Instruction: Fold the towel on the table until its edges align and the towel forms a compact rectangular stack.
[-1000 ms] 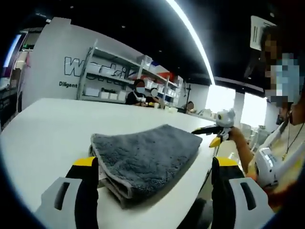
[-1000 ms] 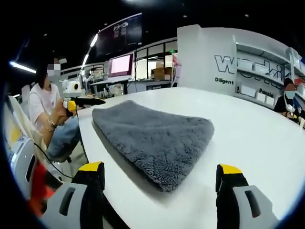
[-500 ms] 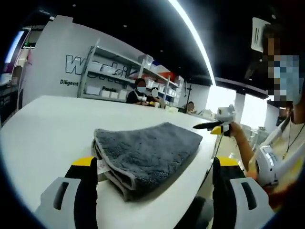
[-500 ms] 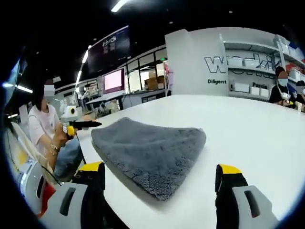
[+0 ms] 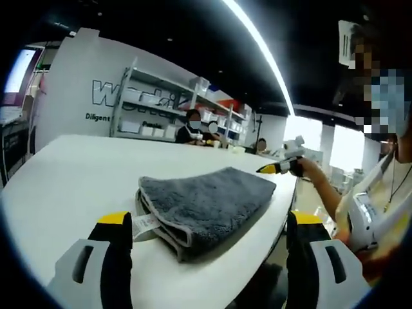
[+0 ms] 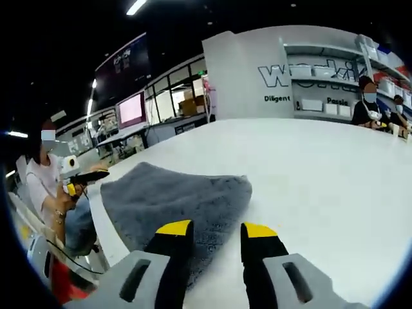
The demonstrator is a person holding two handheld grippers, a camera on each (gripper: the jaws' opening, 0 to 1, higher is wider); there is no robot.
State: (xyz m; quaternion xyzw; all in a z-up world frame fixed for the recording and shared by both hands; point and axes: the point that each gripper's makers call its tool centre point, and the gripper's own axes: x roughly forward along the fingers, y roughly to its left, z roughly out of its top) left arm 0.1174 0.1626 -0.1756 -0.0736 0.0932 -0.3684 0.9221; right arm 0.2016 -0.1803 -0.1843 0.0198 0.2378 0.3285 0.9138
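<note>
Standing nearest in the left gripper view, the left gripper has its jaws spread wide, holding nothing. Just beyond lies the grey towel, folded into a layered stack on the white table — a label shows at its near-left corner. The right gripper hovers at the towel's edge, jaws narrowed — a small gap, nothing pinched. Far back stand shelves.

Open-plan lab or workshop — white table, storage shelving, wall monitor, seated masked workers
</note>
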